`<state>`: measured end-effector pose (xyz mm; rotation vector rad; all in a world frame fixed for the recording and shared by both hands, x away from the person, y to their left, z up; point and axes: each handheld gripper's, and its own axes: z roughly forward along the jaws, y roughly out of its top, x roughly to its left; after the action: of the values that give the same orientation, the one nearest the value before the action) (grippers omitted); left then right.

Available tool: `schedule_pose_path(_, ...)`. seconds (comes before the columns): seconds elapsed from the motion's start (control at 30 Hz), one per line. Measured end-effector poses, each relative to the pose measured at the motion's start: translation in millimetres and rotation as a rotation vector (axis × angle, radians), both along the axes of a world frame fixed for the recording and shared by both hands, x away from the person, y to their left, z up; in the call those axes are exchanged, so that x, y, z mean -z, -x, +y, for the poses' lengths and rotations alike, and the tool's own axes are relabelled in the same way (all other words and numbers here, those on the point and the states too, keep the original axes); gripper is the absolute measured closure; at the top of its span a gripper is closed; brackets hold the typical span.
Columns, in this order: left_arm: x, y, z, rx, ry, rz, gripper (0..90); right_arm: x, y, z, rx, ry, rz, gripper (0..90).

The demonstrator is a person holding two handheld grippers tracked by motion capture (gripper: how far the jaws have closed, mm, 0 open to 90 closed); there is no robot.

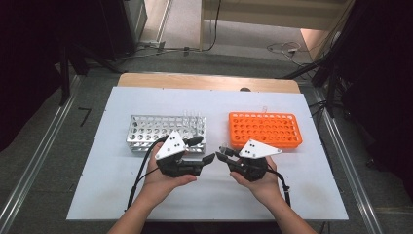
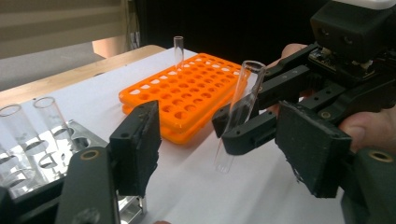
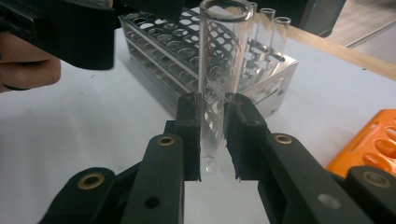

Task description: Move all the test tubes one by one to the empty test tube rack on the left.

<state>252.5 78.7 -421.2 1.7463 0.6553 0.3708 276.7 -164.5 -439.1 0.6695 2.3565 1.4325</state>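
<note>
Left gripper (image 1: 207, 157) roughly half open, nothing between the pads, jaws pointing across at the other hand; in its own view the two black pads (image 2: 140, 147) stand well apart with bare white table (image 1: 112, 195) between them. Right gripper (image 1: 221, 152) pinched shut on a clear glass test tube (image 3: 219, 84), gripping it low down near the rounded bottom, open mouth up top, tube close to upright with a slight tilt. Held above the table in the gap between the silver metal rack (image 1: 146, 131) on the left and the orange rack (image 1: 265, 129) on the right, not in either one. From up high the tube barely reads, just a glint at the jaw tips. Left gripper view gives it side-on (image 2: 238, 116), clamped in the far jaws, plus one lone tube (image 2: 178, 49) standing in the orange rack's far side. Right gripper view gets the clamp close up, with a few more tubes (image 3: 275, 32) standing in the metal rack behind.
</note>
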Motion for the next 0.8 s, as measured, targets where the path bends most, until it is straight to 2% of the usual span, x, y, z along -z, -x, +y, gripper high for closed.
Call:
schedule_pose_path(0.37,0.9,1.8,-7.3,0.067,-0.007,-0.003,49.6,4.6,5.1,12.1,-0.033,0.033,0.001,73.7)
schedule_pose_path(0.5,1.7,2.1,-11.3,0.071,-0.011,-0.003,53.5,5.6,6.9,15.7,-0.046,0.038,0.000,73.7)
schedule_pose_path(0.8,2.6,3.2,-17.7,0.054,-0.060,-0.025,66.6,5.6,11.7,22.7,-0.076,0.054,-0.007,73.7)
